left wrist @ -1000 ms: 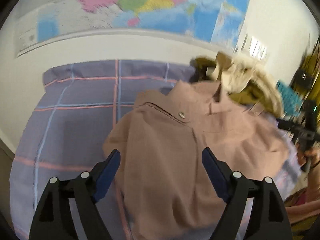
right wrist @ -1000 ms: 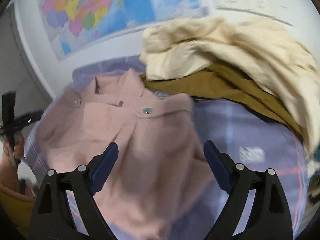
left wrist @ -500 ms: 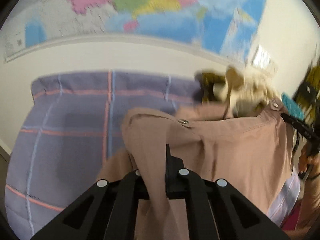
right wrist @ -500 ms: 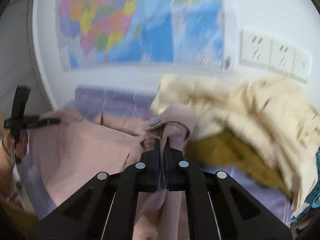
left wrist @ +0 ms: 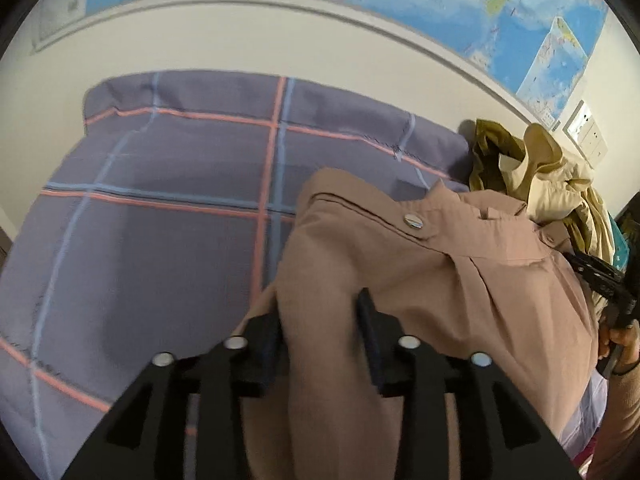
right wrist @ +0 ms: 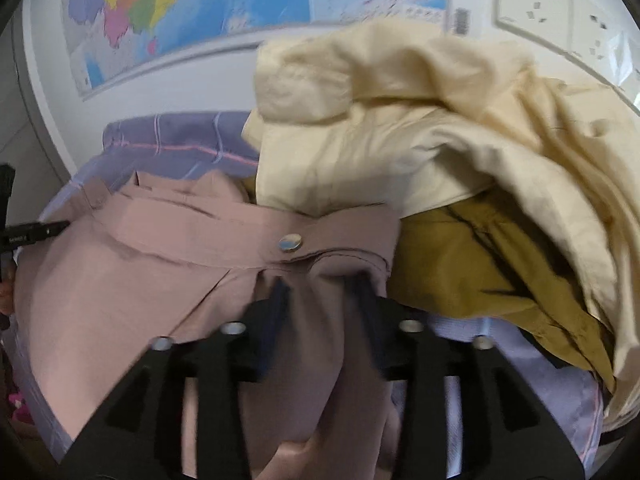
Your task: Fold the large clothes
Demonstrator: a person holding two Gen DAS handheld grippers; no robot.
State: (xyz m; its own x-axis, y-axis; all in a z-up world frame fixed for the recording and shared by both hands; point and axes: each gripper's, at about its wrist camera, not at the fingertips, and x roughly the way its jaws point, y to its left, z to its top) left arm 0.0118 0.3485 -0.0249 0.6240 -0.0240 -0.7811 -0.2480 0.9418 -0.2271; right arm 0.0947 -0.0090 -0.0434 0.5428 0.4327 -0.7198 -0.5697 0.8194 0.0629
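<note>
Nearest to us, the left gripper (left wrist: pixel 320 320) has a fold of the pink shirt (left wrist: pixel 460 280) running up between its fingers (left wrist: pixel 370 324). Its jaws have just been opening, and they stand parted, though we cannot tell whether the pads press the cloth. The right gripper (right wrist: pixel 316 300) also has a bunched fold of the pink shirt (right wrist: pixel 160 272) between its fingers (right wrist: pixel 276 304), and its jaws have just been opening too; whether it pinches the cloth we cannot tell.

The shirt lies spread across the purple checked bedsheet (left wrist: pixel 160 220), with a metal snap button (right wrist: pixel 291 242) on its band. Just beyond the shirt sits a heap of a cream garment (right wrist: pixel 400 120) over an olive-brown garment (right wrist: pixel 480 272). On the wall behind hangs a coloured map (right wrist: pixel 180 8), and beside it are white wall sockets (right wrist: pixel 560 12).
</note>
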